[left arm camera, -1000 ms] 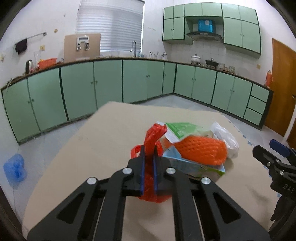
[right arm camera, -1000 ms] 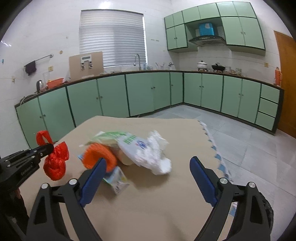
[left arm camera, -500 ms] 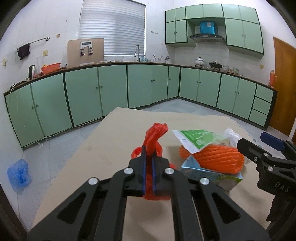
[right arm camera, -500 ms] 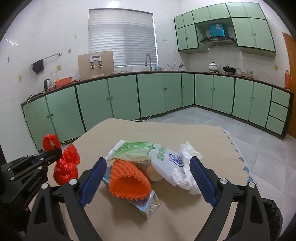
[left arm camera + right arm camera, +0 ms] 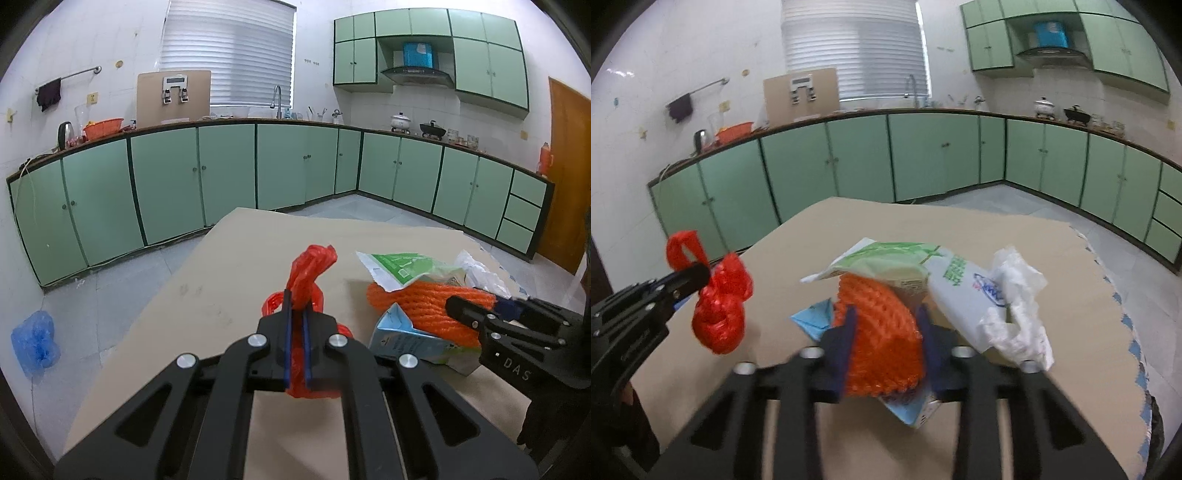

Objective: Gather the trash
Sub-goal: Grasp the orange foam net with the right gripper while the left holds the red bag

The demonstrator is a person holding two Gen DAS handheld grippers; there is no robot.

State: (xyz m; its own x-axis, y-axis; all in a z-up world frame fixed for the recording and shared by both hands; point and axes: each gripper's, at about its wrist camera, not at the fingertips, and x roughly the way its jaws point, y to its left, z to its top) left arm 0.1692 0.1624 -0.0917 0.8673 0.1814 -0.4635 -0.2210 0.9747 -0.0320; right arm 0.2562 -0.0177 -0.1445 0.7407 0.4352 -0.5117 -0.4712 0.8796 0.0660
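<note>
The left gripper (image 5: 297,325) pinches a knotted red plastic bag (image 5: 308,273) as the right gripper's (image 5: 886,325) jaws, just closing, squeeze an orange foam fruit net (image 5: 882,343) atop the table's (image 5: 229,273) trash pile.

Even, soft indoor light, brightest at the blinds (image 5: 229,55). Left view sharp; right view motion-blurred. Heavy fisheye curvature, black vignette corners.

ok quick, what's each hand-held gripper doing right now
Left hand-held gripper: shut on the red plastic bag.
Right hand-held gripper: jaws have just been closing, now pressed on the orange foam net.
</note>
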